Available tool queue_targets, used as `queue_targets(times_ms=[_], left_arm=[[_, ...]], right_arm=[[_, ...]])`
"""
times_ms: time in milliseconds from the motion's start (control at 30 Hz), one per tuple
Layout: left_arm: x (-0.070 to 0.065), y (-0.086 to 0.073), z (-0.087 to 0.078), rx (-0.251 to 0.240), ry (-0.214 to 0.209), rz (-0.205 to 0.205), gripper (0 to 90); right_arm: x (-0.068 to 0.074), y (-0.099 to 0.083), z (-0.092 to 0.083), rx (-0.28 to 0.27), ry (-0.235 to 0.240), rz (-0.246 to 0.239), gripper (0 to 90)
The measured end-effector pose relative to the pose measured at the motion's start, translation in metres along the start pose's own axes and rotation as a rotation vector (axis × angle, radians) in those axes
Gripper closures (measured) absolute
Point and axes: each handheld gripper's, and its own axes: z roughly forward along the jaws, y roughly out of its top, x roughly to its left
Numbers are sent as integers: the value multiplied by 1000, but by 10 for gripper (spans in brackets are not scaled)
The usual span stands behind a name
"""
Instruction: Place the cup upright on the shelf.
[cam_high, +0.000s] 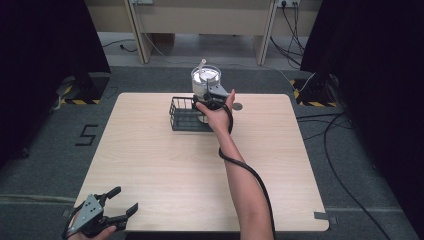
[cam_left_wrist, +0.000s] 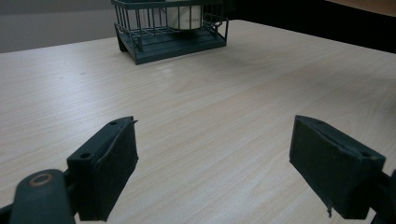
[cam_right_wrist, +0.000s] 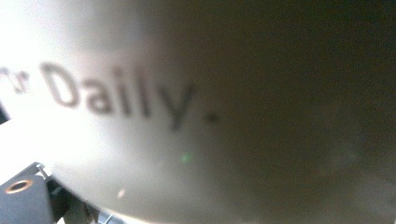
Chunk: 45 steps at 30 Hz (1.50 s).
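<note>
A white cup, upright at twelve o'clock beside the wire basket, is clasped by the right gripper; the left gripper is held wide at seven o'clock.

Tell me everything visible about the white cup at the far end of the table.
The white cup is a round, glossy container with a clear rim or lid and a pale stick or straw rising from its top. It stands upright at the right end of the dark wire basket, whether inside it I cannot tell. The right tongs are pressed close against its side; up close, grey lettering reads "Daily.".
</note>
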Motion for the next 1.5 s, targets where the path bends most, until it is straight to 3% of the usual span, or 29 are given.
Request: queue_targets(times_ms=[367,1167,1500], left_arm=[[0,0,0,0,0,3,145],[-1,0,1,3,2,10,145],[-1,0,0,5,2,15,145]], right_arm=[[0,-4,-8,13,12,-14,40],[-10,-10,-46,20,10,-32,54],[-12,-14,-56,20,13,-18,67]])
